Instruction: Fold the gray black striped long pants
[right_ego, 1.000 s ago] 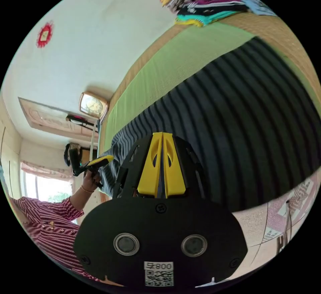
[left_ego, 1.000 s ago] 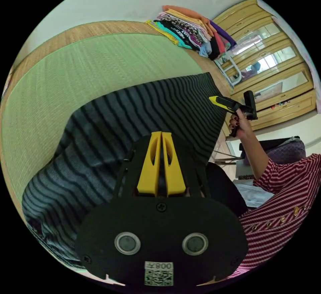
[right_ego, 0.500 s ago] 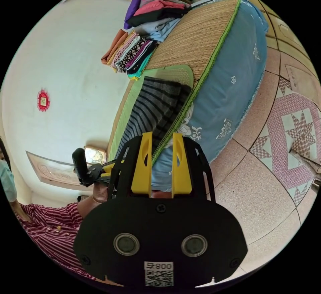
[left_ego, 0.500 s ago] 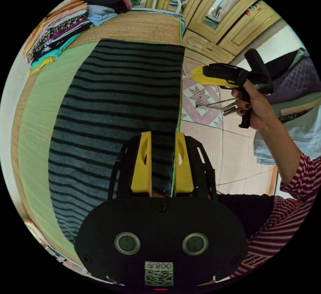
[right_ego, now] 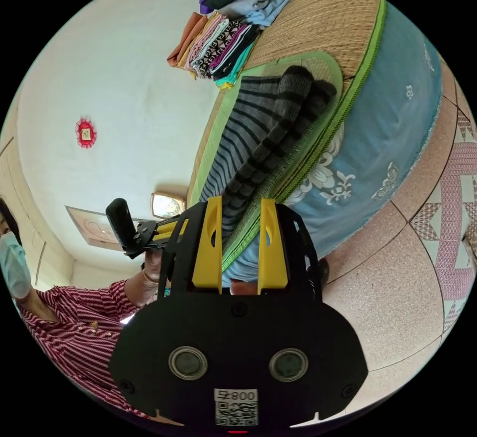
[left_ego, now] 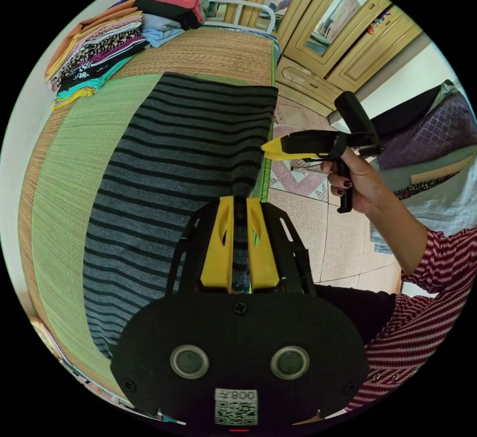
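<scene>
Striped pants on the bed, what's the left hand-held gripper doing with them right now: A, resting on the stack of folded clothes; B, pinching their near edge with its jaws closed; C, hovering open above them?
B: the left hand-held gripper has its yellow jaws closed on the near edge of the striped pants, pulling the fabric into a small peak.

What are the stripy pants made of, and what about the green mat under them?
The striped pants look like a soft knit, matte and a bit fuzzy; their folded edge bulges thickly in the right gripper view. The green mat looks woven, maybe from grass or reed, judging by its fine parallel ribs and dull sheen. The exact fibres can't be told.
</scene>
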A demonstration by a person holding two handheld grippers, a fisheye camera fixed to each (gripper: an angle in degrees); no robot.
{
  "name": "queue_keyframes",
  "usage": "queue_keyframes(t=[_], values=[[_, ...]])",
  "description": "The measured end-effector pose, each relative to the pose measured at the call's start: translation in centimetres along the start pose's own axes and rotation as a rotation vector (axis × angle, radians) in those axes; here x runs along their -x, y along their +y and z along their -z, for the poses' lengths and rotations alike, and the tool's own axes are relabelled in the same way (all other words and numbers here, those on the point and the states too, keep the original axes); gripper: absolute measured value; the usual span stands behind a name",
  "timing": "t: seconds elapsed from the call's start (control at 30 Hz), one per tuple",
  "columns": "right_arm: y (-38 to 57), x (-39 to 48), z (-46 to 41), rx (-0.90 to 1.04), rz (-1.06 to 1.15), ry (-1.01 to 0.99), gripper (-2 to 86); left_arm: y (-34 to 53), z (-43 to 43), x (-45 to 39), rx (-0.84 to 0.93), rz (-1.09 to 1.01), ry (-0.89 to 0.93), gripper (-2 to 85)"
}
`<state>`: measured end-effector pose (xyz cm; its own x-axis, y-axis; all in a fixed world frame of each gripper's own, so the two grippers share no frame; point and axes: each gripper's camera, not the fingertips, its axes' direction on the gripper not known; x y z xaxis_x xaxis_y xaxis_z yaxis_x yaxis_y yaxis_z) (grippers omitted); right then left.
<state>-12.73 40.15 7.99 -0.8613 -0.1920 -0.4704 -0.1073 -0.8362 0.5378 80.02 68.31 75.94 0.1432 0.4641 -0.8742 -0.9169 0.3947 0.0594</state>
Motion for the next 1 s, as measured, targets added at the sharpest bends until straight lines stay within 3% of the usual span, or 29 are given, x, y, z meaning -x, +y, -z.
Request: queue_keyframes(t=[0.23,0.6,1.0], values=[[-1.5,-4.4,3.4,-0.147,-0.111,-0.136,12.5,-1.1,-1.0,0.7,-0.024,0.001,0.003,4.3],[-1.3,-8.4,7.6,-0.274,-0.19,-0.139,7.8,-2.0,-2.1,3.5,-0.025,0.024,0.119,6.3],[5.7,1.7,5.8,-0.196,0.175,-0.19,6.8,-2.1,6.9,14.3,-0.408,0.324,0.476,10.2]])
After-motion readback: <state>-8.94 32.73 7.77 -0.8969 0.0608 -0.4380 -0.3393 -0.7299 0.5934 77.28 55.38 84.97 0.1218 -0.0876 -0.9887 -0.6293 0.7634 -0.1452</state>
